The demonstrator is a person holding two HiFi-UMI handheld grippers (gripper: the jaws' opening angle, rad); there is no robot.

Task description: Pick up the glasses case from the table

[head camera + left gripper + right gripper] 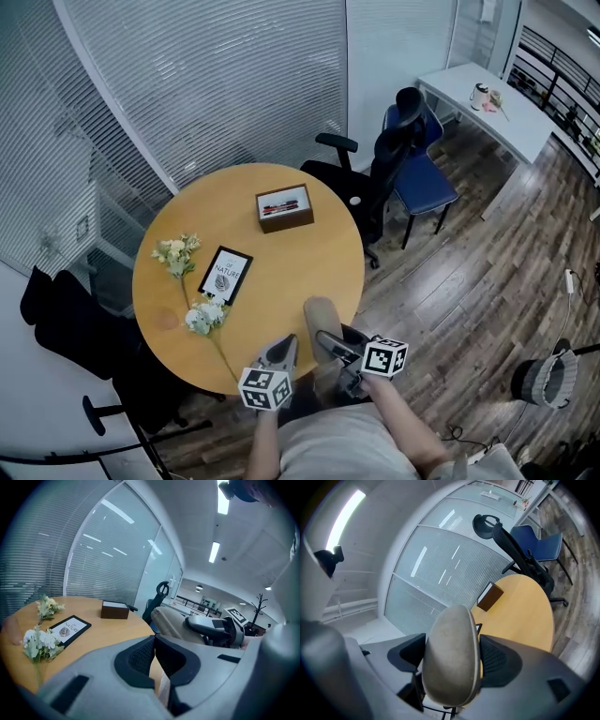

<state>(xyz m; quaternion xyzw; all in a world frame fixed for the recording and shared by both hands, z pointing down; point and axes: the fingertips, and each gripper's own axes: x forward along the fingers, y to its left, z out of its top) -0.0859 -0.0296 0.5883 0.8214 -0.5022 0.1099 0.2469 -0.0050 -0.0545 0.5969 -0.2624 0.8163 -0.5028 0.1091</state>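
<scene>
A beige, rounded glasses case (322, 323) hangs over the near edge of the round wooden table (309, 262), with my right gripper (326, 343) shut on it. In the right gripper view the glasses case (452, 653) fills the gap, a dark pad pressed on each side. My left gripper (281, 353) sits just left of it, shut and empty; in its own view the jaws (154, 644) meet with nothing between them. From there the glasses case (171, 619) and the right gripper (213, 627) show to the right.
On the table lie a brown box (284, 208) with pens, a black-framed card (225, 274) and a spray of white flowers (192, 286). A black office chair (370, 183) and a blue chair (424, 183) stand behind it. A white desk (497, 108) is at the far right.
</scene>
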